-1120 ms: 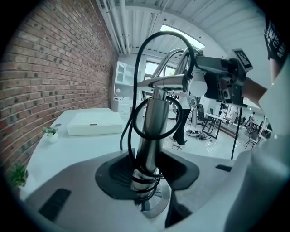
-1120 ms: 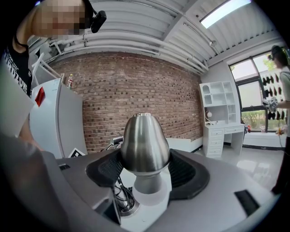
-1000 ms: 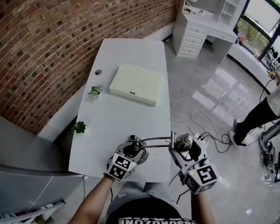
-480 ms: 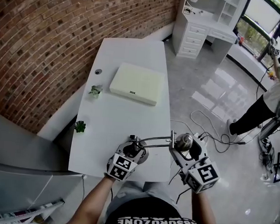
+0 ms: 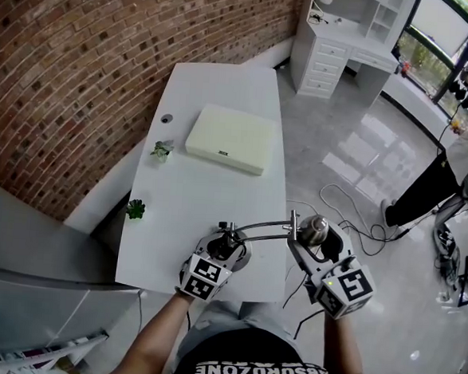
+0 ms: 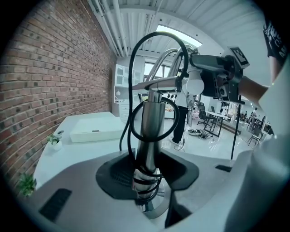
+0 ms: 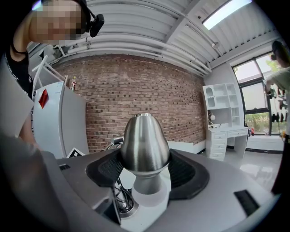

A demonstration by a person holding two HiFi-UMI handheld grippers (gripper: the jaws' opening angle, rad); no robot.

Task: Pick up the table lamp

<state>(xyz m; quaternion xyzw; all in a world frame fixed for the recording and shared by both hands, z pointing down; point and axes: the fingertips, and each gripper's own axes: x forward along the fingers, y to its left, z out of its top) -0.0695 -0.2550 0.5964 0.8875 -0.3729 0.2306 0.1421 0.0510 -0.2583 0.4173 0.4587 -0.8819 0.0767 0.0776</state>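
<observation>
The table lamp has a metal post (image 6: 149,131) wound with black cable, a thin curved arm (image 5: 263,226) and an egg-shaped steel head (image 7: 144,142). My left gripper (image 6: 147,174) is shut on the lower post, just above the round base (image 6: 156,213). My right gripper (image 7: 145,170) is shut on the lamp head, with its dark pads on both sides of it. In the head view the left gripper (image 5: 228,252) sits over the white table's (image 5: 210,188) near edge. The right gripper (image 5: 316,232) hangs just beyond that table's right edge. Whether the base touches the table is hidden.
A flat cream box (image 5: 229,138) lies mid-table, and two small plants (image 5: 161,149) (image 5: 136,209) stand along its left edge by the brick wall. Cables (image 5: 351,222) trail on the floor to the right. A person (image 5: 434,188) stands at far right, near a white cabinet (image 5: 340,46).
Both grippers keep their hold on the lamp and have hardly moved. The person at the right edge has shifted position.
</observation>
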